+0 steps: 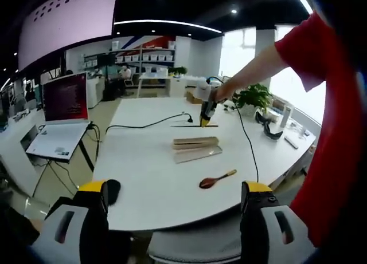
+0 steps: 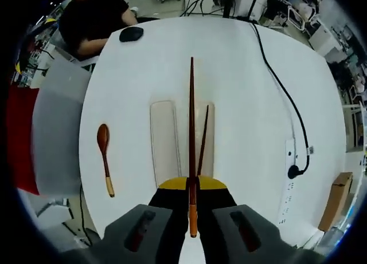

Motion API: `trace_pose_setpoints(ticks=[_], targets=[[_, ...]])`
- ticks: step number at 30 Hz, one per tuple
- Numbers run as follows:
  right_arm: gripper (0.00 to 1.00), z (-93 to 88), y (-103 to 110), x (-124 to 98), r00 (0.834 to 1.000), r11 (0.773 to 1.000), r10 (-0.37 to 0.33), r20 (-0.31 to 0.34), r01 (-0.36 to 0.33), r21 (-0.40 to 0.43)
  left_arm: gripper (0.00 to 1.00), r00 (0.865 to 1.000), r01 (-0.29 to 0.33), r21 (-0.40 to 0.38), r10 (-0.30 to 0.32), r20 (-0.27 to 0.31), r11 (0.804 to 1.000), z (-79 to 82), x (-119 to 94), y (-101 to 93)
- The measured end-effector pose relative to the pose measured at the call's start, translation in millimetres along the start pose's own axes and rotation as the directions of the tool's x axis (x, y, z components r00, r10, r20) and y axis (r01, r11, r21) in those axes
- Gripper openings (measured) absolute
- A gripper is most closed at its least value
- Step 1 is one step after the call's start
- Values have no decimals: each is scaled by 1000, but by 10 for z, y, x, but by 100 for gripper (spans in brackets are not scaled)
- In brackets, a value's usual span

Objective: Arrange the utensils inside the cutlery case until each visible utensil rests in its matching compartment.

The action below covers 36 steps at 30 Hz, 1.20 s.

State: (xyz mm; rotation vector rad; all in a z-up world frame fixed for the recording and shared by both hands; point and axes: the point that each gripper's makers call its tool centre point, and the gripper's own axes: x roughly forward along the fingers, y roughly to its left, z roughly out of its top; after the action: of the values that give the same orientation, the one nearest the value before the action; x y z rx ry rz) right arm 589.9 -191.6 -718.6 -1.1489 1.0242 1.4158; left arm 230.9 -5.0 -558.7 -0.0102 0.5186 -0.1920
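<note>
The cutlery case [image 2: 182,139] is lying open on the white table [image 2: 246,103], its two long halves side by side, directly beyond the right claw [image 2: 192,186]. Seen in the left gripper view, the case [image 1: 196,149] is sitting near the middle of the table [image 1: 149,178], well apart from the left claw [image 1: 175,189], which is hovering at the near edge.

A wooden spoon [image 2: 104,156] is lying on the table to the left of the case, apart from it; in the left gripper view the spoon [image 1: 215,180] is resting between the case and the near edge. A black mouse [image 2: 131,34] is sitting at the far edge, beside a seated person's arm [image 2: 100,42]. A black cable [image 2: 281,98] is running along the right side of the table to a power strip [image 2: 288,189].

The right claw is closing tightly on a pair of dark wooden chopsticks [image 2: 192,126], which are pointing out over the case, their tips spreading slightly apart. The left claw is standing wide open, holding nothing.
</note>
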Motion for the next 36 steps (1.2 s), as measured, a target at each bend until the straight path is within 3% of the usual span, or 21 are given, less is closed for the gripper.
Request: trace_pose_setpoints(ticks=[13, 16, 18, 23, 27, 36], targets=[[0, -130, -71, 181, 999, 999, -35, 16, 34, 43, 97, 999, 14, 10, -14, -40, 1000, -72, 69, -36], [1, -196, -92, 275, 999, 998, -35, 26, 34, 52, 97, 998, 5, 4, -5, -55, 1000, -115, 45, -1], [1, -248, -43, 339, 999, 993, -22, 33, 18, 113, 97, 997, -2, 5, 3, -74, 1000, -163, 26, 21], [1, -420, -62, 567, 1000, 993, -12, 15, 10, 118, 97, 995, -7, -6, 6, -101, 1000, -228, 35, 16], [1, -392, -31, 626, 999, 990, -17, 44, 11, 139, 97, 994, 4, 0, -4, -112, 1000, -220, 84, -40], [1, -429, -66, 735, 999, 990, -29, 30, 25, 140, 97, 991, 13, 6, -12, -131, 1000, -209, 118, -95]])
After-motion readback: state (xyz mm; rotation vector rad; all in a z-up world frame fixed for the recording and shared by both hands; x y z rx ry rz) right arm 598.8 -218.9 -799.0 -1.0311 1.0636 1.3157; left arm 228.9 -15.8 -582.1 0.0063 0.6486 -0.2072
